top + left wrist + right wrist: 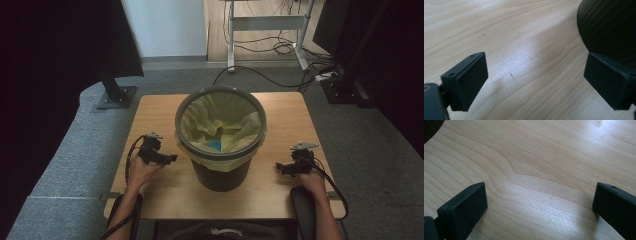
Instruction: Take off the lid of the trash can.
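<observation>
Flanking the bin [220,137], the left gripper [170,159] and right gripper [280,168] sit low over the wooden bench [150,107], one on each side. Both sets of jaws stand wide with nothing between them; the gripper views show bare wood grain under each pair.

The bin stands upright near the middle of the bench. A yellow liner bag [220,122] is fitted inside it, its edge folded over the grey rim [185,102], and a blue item [215,145] lies at the bottom. In the left gripper view, the bin's dark ribbed wall [609,27] rises just beside one jaw, apart from it.

Judged step: approach to the liner's folded edge, likely to lift the bag out.

Procedure:
1. Raise both grippers to rim height before moving inward, so the jaws clear the bin wall.
2. Take the overhanging film at opposite sides of the rim, pinching plastic only.
3. Close fully; thin film slips from a loose hold.
4. Lift both sides evenly to keep the light bin from tipping.
</observation>
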